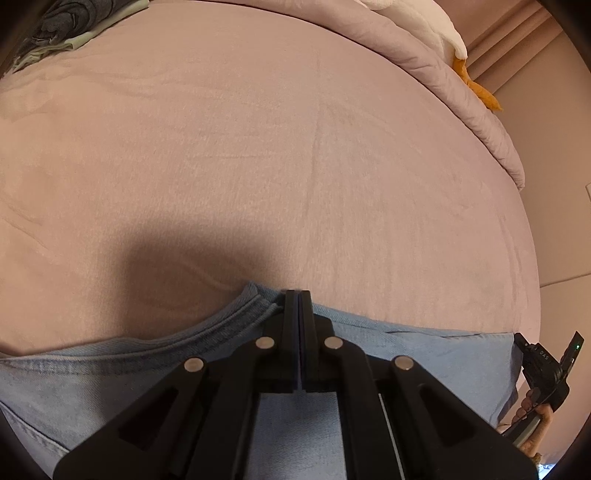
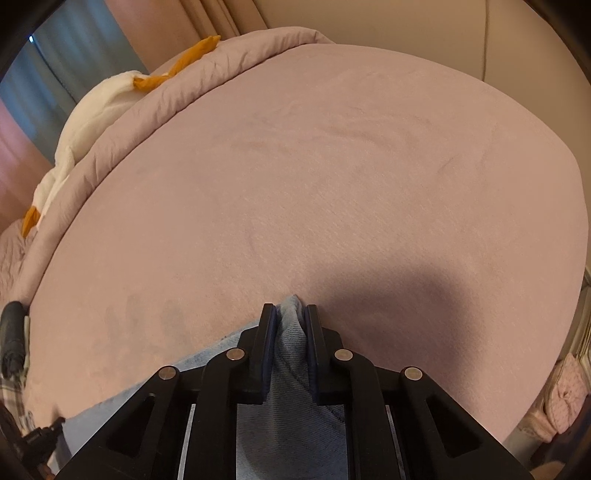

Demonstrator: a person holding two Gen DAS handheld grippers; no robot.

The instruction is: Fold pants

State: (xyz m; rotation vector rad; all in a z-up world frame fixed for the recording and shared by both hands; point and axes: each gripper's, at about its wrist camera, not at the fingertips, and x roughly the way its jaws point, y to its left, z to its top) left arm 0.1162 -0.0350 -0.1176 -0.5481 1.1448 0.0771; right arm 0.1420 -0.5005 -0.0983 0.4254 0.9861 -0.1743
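**Both grippers on the pants at the near bed edge**

While you point both grippers steeply down at the bed [image 1: 258,147], the pants [image 1: 424,354] lie across the near edge of the sheet, from 8 to 4 o'clock in the left wrist view. Your left gripper [image 1: 298,295] has its fingers pressed together at the denim's far edge, at 6 o'clock; whether any cloth sits between the pads, you cannot tell from this view. A stitched hem curves away from the tips toward 8 o'clock.

Your right gripper [image 2: 291,308] pinches a bunched fold of the pants [image 2: 291,332]: the blue cloth stands up between the two pads and pokes out just past the tips, and the jaws are narrowing on it. More denim runs off toward 8 o'clock under the frame.

Beyond both grippers the sheet is bare. A rolled duvet [image 2: 166,103] borders it at 10 to 11 o'clock in the right view, with a white and orange plush [image 2: 92,110] just beside it. A dark folded cloth [image 1: 66,22] sits at 11 o'clock in the left view.
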